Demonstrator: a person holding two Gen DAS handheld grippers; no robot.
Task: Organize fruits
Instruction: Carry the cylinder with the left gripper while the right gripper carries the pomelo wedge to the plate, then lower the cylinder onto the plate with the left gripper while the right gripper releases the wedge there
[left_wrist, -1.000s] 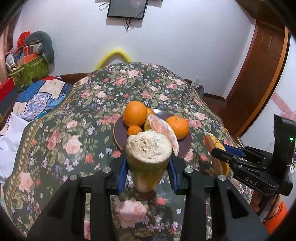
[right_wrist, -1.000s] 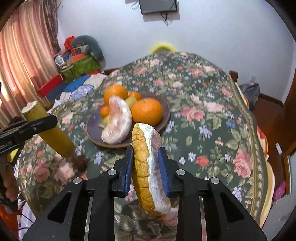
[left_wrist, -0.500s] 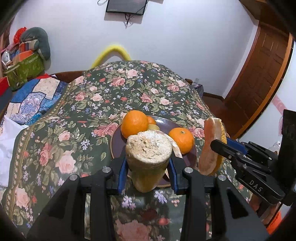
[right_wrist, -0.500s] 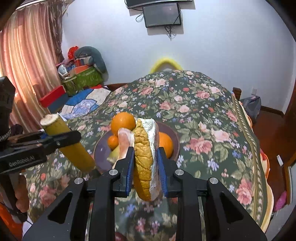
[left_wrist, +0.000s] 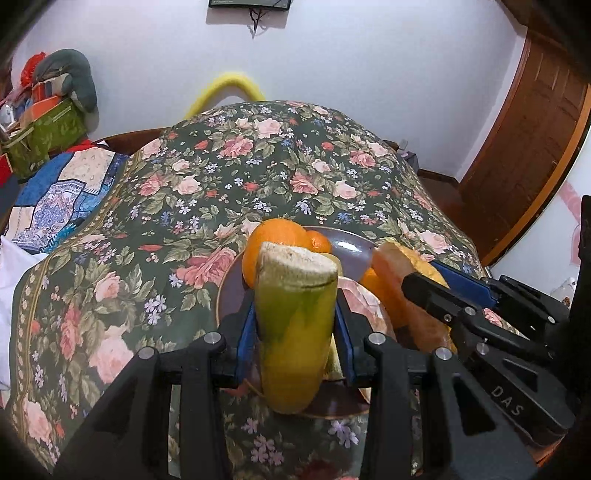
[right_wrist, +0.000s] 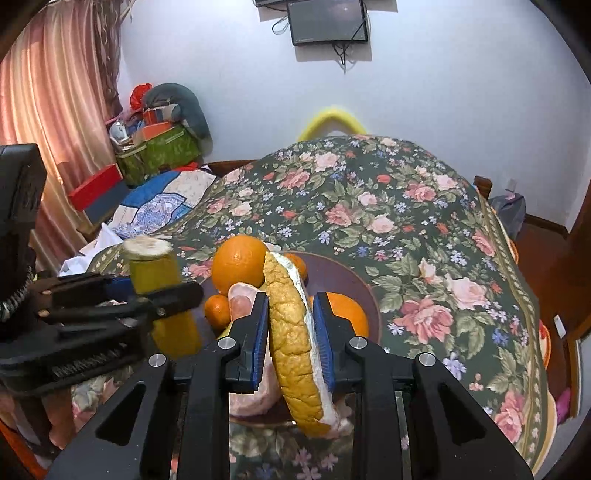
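My left gripper (left_wrist: 295, 332) is shut on a yellow-green banana piece (left_wrist: 295, 325) with a cut top, held upright over the near edge of a dark plate (left_wrist: 351, 245). It also shows in the right wrist view (right_wrist: 162, 295). My right gripper (right_wrist: 291, 332) is shut on a pomelo wedge (right_wrist: 291, 339) with yellow rind, held over the plate (right_wrist: 354, 280). The plate holds a large orange (right_wrist: 240, 262), another orange (right_wrist: 347, 310), a small tangerine (right_wrist: 218, 310) and a peeled pomelo segment (right_wrist: 242, 299).
The table is covered by a dark floral cloth (left_wrist: 258, 177). A blue patchwork quilt (left_wrist: 48, 199) and green bags (left_wrist: 40, 136) lie to the left. A wooden door (left_wrist: 535, 147) is at the right. A screen (right_wrist: 328, 22) hangs on the wall.
Both grippers have moved forward over the plate with their fruit. The banana piece and the pomelo wedge now hang above the plate's near side, close together.
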